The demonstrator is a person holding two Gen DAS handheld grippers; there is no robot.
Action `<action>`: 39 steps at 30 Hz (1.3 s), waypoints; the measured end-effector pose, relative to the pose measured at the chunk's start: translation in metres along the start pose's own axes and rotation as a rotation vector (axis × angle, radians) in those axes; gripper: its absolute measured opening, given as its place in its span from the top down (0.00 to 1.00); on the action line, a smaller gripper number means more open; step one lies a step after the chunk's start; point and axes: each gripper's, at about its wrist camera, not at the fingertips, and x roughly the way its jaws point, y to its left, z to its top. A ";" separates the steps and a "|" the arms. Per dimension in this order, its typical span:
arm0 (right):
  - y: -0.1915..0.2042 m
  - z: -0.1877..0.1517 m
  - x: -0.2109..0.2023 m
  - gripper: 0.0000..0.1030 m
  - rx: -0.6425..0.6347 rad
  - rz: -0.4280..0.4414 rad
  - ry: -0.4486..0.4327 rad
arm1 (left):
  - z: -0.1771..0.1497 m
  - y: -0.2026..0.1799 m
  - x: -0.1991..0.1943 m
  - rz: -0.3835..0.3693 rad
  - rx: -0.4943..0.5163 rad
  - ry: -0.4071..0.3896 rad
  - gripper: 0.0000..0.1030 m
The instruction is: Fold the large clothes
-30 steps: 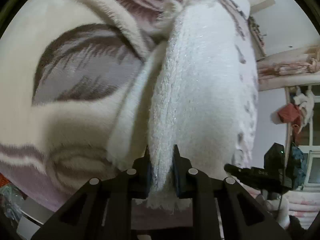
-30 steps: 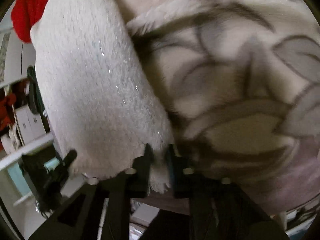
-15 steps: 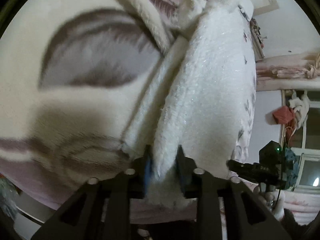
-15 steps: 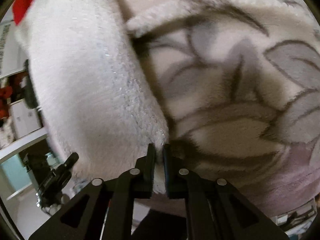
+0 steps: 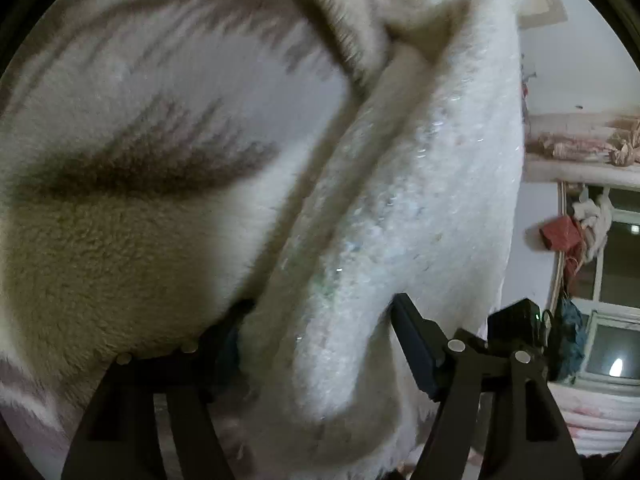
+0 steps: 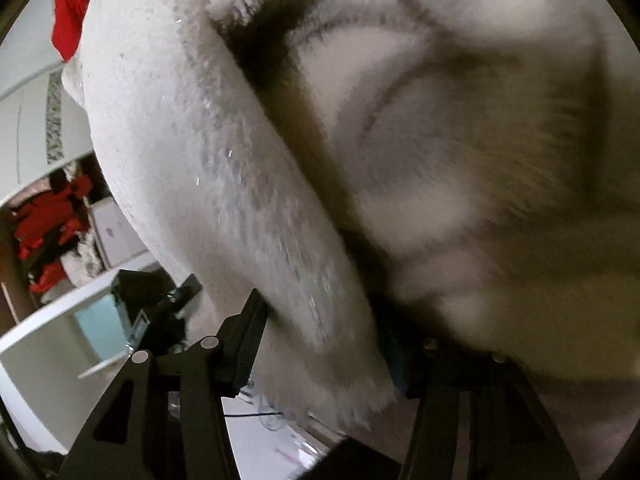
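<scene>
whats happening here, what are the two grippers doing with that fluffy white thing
A person is folding a large fluffy white garment with a hand-held gripper in each hand. It lies doubled over a plush blanket with a grey leaf pattern. The left gripper and the right gripper each have the folded white edge between their fingers, but both sets of jaws are opening, so the fabric is being let go onto the blanket rather than gripped.

One white fleece garment (image 5: 400,208) (folded double) and two tongs (image 5: 320,344).
</scene>
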 end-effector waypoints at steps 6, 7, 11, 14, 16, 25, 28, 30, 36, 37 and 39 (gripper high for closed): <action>0.015 -0.015 0.004 0.83 0.017 0.068 -0.045 | -0.030 -0.014 -0.038 -0.012 -0.004 -0.076 0.83; 0.019 -0.020 0.002 0.84 0.025 0.074 -0.036 | -0.041 -0.017 -0.045 -0.015 -0.006 -0.078 0.84; 0.033 -0.060 -0.019 0.84 0.012 0.056 -0.003 | -0.074 -0.013 -0.068 -0.061 -0.111 -0.038 0.84; 0.022 -0.091 -0.035 0.84 0.101 0.116 0.050 | -0.073 -0.019 -0.089 -0.128 -0.153 -0.033 0.84; 0.019 -0.099 -0.047 0.84 0.141 0.178 0.064 | -0.051 -0.032 -0.106 -0.175 -0.133 -0.054 0.84; 0.100 -0.012 -0.131 0.85 0.022 0.444 -0.082 | 0.094 -0.130 -0.123 -0.330 0.075 -0.270 0.84; 0.129 0.044 -0.148 0.85 -0.023 0.446 -0.166 | 0.151 -0.135 -0.099 -0.320 0.098 -0.283 0.84; 0.144 0.079 -0.150 0.85 -0.029 0.439 -0.208 | 0.178 -0.135 -0.085 -0.304 0.110 -0.273 0.84; 0.167 0.176 -0.110 0.85 0.031 0.408 -0.284 | 0.254 -0.124 -0.040 -0.234 0.108 -0.209 0.83; 0.164 0.190 -0.101 0.86 0.056 0.409 -0.291 | 0.268 -0.120 -0.024 -0.221 0.098 -0.187 0.83; 0.157 0.217 -0.090 0.86 0.088 0.397 -0.310 | 0.286 -0.110 -0.001 -0.209 0.061 -0.154 0.83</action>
